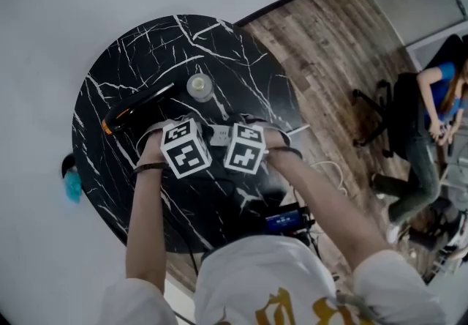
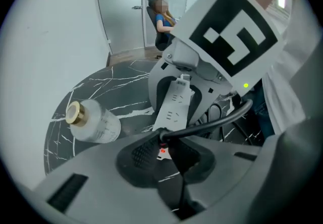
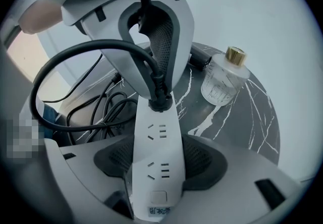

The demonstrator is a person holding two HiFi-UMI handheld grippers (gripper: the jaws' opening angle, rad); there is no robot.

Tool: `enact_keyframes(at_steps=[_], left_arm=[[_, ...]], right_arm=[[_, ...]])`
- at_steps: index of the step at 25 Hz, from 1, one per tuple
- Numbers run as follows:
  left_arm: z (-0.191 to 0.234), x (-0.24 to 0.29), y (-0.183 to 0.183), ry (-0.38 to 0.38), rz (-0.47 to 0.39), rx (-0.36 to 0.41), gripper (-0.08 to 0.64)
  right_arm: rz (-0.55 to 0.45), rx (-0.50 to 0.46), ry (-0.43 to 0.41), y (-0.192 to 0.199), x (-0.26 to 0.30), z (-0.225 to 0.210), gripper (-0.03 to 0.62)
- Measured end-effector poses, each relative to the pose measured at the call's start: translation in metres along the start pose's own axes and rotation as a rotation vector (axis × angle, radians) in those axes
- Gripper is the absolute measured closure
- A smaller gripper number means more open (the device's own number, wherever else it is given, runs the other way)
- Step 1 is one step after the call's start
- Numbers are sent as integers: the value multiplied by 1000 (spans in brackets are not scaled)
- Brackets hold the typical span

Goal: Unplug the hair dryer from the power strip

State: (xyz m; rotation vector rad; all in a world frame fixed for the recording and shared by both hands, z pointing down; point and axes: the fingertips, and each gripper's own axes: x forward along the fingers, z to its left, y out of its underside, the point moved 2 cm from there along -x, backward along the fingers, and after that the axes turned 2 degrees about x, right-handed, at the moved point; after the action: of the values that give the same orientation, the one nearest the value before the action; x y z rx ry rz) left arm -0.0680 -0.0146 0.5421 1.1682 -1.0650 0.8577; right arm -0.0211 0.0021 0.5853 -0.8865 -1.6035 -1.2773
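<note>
The right gripper [image 3: 157,161] has its jaws clamped on the long edges of the white power strip [image 3: 154,134]. Just ahead, the left gripper [image 2: 165,150] has its jaws clenched on the black hair-dryer plug [image 3: 159,101], which is seated in the strip's far socket. Ahead-right, a clear glass bottle [image 3: 222,80] stands near the rim of the round black marble table [image 3: 255,112], with open marble between.

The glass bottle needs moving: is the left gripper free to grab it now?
Probably not: the left gripper is shut on the plug in the power strip, though nothing blocks the bottle.
</note>
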Motion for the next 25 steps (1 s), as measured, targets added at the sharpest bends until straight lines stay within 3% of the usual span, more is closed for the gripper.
enact_keyframes(at_steps=[3,7,12,18,22,25], left_arm=[[-2,0,2,-24,11,6,509],[1,1,1,58,-37,-58,508],[-3,-1,1,-36,9,3,508],[1,0,1,55,-34,-57,508],[-3,-1,2,-26,9,5,508],[-1,0,3,5,-12,-29,508]], right_arm=[[-4,-9,3,-1,0,0,325],[-4,-7,7,0,0,0,325],[-2,-8,5,-1,0,1,325],[2,-7,7,1,0,0,325],[2,-6,4,0,0,2,325],[1,-12,9,0,1,1,325]])
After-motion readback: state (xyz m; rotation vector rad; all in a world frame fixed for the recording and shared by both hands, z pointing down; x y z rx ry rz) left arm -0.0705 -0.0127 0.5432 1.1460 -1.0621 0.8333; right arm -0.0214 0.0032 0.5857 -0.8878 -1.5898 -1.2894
